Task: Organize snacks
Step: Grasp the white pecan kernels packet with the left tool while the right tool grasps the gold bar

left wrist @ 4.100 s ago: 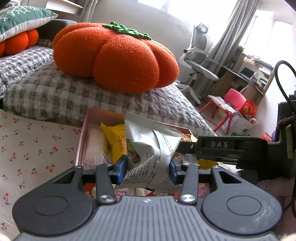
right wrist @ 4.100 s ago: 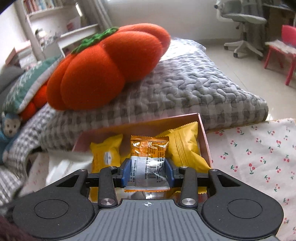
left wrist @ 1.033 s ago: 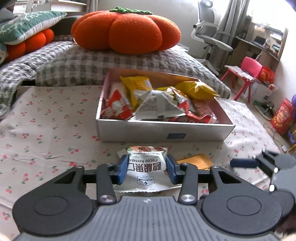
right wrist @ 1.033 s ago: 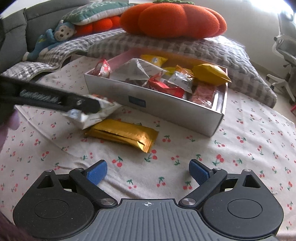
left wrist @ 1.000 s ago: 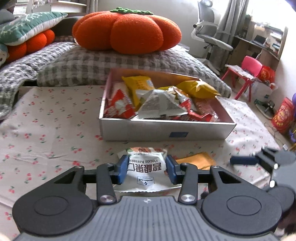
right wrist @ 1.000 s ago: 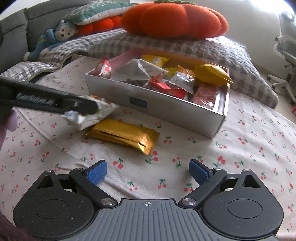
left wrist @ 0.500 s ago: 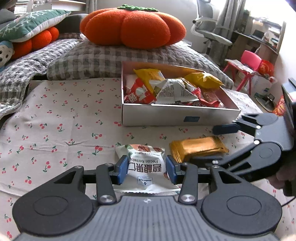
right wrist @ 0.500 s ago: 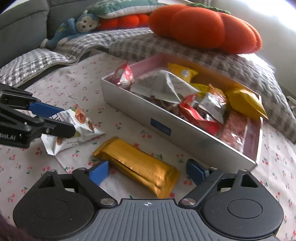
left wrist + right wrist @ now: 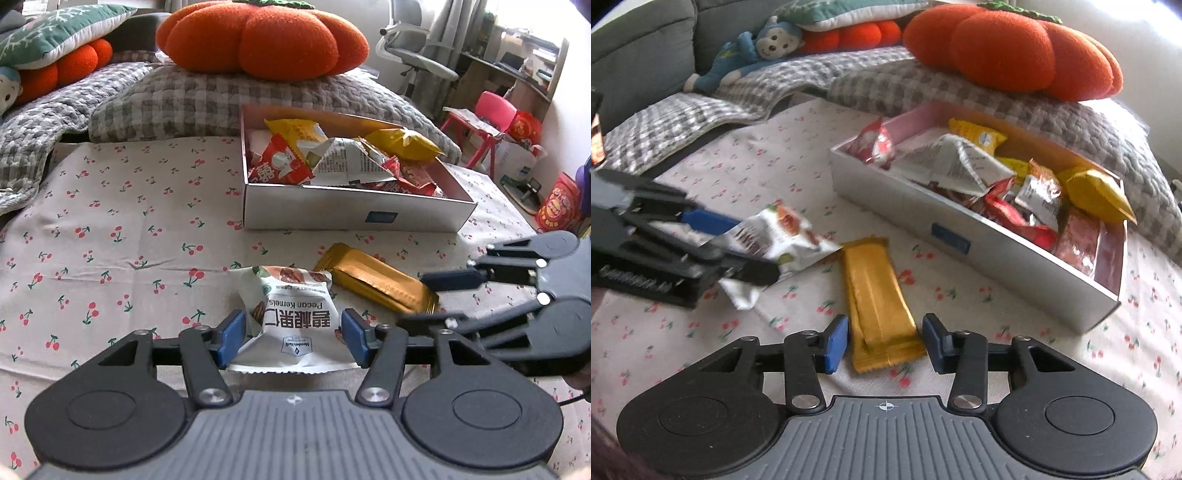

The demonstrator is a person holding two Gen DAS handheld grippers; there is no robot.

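the left gripper (image 9: 293,334) is spreading its jaws, letting go of the pecan kernels packet (image 9: 295,321) lying on the cherry-print cloth (image 9: 110,229). just right, the right gripper (image 9: 885,341) is closing around the gold bar (image 9: 879,306), pads not yet pressing. beyond, the snack box (image 9: 960,236) is sitting full.

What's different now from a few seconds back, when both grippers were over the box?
Both grippers pulled back from the box. The left gripper has set the pecan packet on the cloth and its jaws are opening. The right gripper now straddles the gold bar, jaws closing. The box and its snacks stayed put.
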